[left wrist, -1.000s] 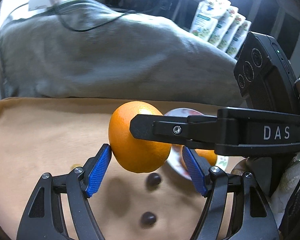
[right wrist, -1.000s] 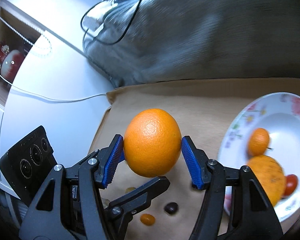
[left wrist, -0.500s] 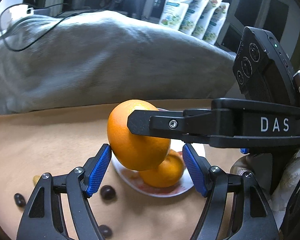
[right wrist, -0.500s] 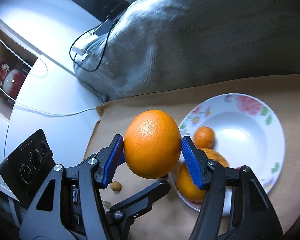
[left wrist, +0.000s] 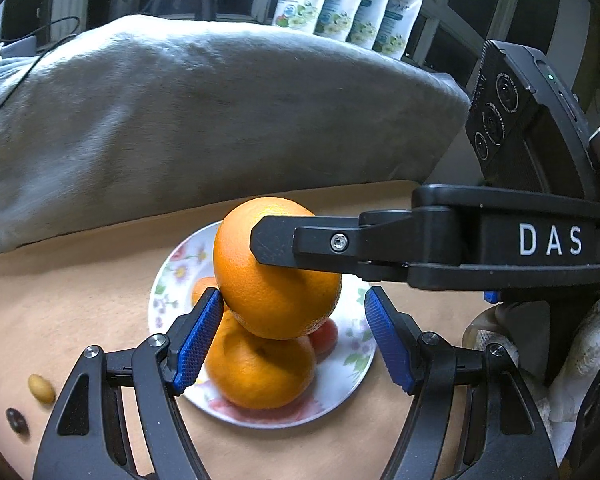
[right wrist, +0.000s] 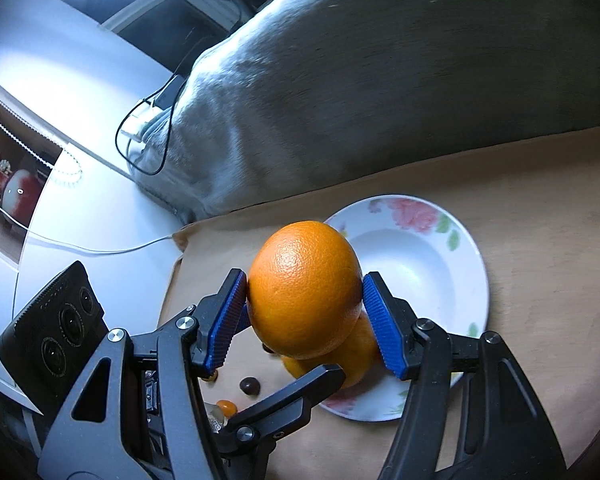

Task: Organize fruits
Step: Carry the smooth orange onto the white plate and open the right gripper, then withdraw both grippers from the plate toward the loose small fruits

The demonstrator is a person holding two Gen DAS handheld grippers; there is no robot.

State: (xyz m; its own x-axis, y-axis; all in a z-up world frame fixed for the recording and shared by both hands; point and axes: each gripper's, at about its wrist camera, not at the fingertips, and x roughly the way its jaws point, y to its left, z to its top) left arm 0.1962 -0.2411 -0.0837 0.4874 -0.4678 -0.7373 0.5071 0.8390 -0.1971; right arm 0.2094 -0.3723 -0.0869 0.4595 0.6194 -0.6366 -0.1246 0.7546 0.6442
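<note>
A large orange point(right wrist: 304, 288) hangs in the air, pinched between the blue ribbed pads of the right tool point(right wrist: 305, 320), one pad on each side of the fruit. It sits above the near edge of a white floral plate point(right wrist: 432, 216), which rests on a tan cloth point(right wrist: 540, 208) spread over a soft surface; whether a desk lies beneath cannot be told. The fruit appears held over the plate so it can be lowered in with the others.

On the plate lie a second large orange point(left wrist: 260, 368), a small tangerine point(left wrist: 202, 286) and something small and red point(left wrist: 326, 334), largely hidden. The deeper far half of the plate is bare, likely the best landing spot.

The left tool point(left wrist: 294, 340) is spread, its blue pads either side of the scene with no visible pressure on the fruit; one pad looks close to the orange's skin, but contact cannot be judged. It seems to be escorting, not gripping.

A grey blanket point(left wrist: 204, 128) lies beyond. Small dark and yellow fruits point(left wrist: 40, 388) remain loose on the cloth.
</note>
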